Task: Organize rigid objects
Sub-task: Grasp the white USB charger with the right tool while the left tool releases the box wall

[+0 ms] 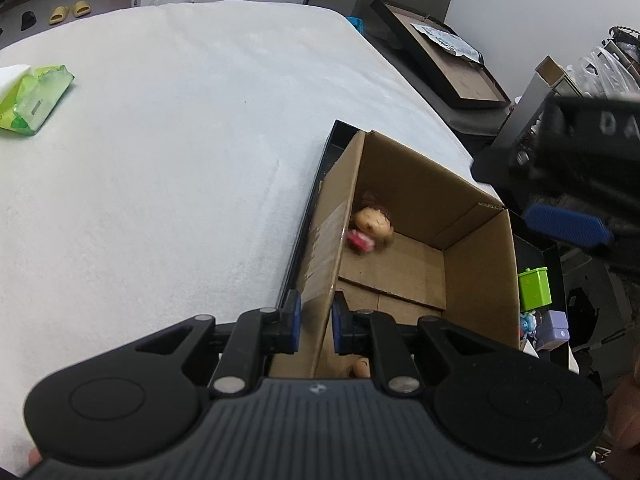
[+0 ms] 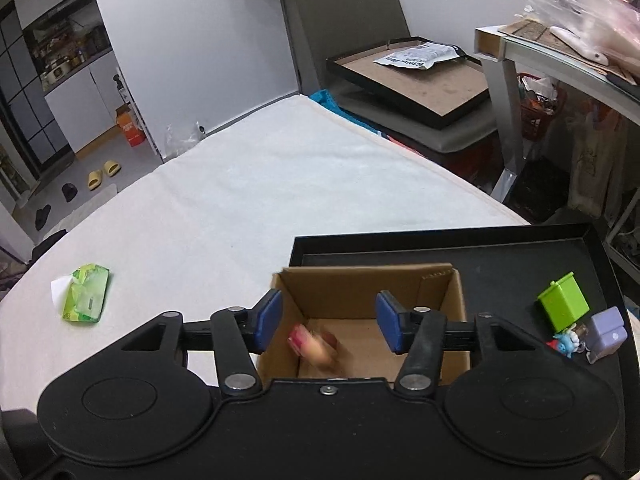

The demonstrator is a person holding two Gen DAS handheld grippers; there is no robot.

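An open cardboard box (image 1: 472, 240) (image 2: 448, 280) stands on a black tray (image 2: 500, 248) at the table's right edge. My left gripper (image 1: 316, 320) is shut on the box's near left wall. A small doll figure (image 1: 374, 228) with a pink dress is inside the box, blurred; it also shows in the right wrist view (image 2: 314, 344). My right gripper (image 2: 330, 320) is open and empty just above the box; its blue pad (image 1: 568, 226) shows in the left wrist view. A green toy bin (image 2: 564, 300), a purple block (image 2: 608, 332) and a small blue figure (image 2: 566, 342) sit on the tray right of the box.
A green tissue pack (image 1: 34, 98) (image 2: 86, 300) lies on the white tablecloth (image 1: 180, 140) at the far left. A chair with a black picture frame (image 2: 412, 76) stands beyond the table. A cluttered shelf (image 2: 580, 52) is at the right.
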